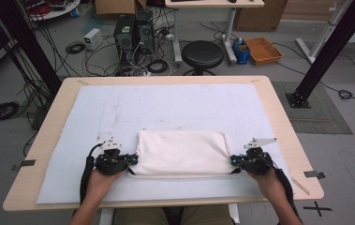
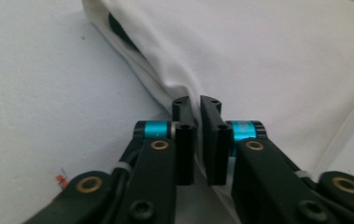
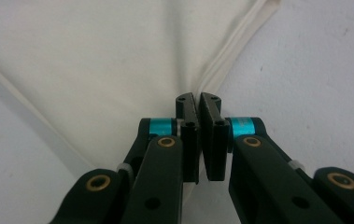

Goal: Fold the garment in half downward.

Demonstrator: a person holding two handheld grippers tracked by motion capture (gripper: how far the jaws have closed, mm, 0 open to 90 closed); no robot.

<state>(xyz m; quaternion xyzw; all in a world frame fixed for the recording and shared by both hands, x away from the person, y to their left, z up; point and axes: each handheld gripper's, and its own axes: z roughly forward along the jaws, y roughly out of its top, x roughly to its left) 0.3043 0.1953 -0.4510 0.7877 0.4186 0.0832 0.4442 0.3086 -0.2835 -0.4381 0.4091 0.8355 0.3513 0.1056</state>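
A folded white cloth (image 1: 180,152) lies on the pale mat (image 1: 166,108) near the table's front edge. My left gripper (image 1: 130,161) is at the cloth's near left corner, and my right gripper (image 1: 233,161) is at its near right corner. In the left gripper view the gripper (image 2: 196,105) has its jaws nearly together, pinching the hemmed edge of the cloth (image 2: 258,56). In the right gripper view the gripper (image 3: 198,100) is shut on the corner where two hems of the cloth (image 3: 95,56) meet. A hand holds each gripper from the bottom of the high view.
The mat covers most of the wooden table (image 1: 278,117). Behind the table stand a black stool (image 1: 202,54), computer towers (image 1: 133,30), loose cables and an orange crate (image 1: 262,50). Black frame posts (image 1: 327,51) rise at both sides.
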